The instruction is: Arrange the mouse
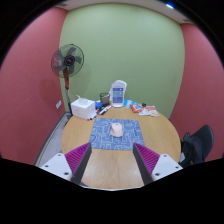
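Observation:
A pale pinkish mouse (117, 129) sits on a blue patterned mouse mat (113, 134) in the middle of a round wooden table (110, 165). My gripper (112, 158) is above the table's near edge, well short of the mouse. Its two fingers with magenta pads (76, 155) are spread wide apart, with only bare table between them. The mouse lies ahead of the fingers, roughly centred between them.
At the table's far side stand a white box (83, 107), a white and blue appliance (118, 94) and some small items (143, 108). A standing fan (66, 63) is beyond the table on the left. A black chair (198, 143) is on the right.

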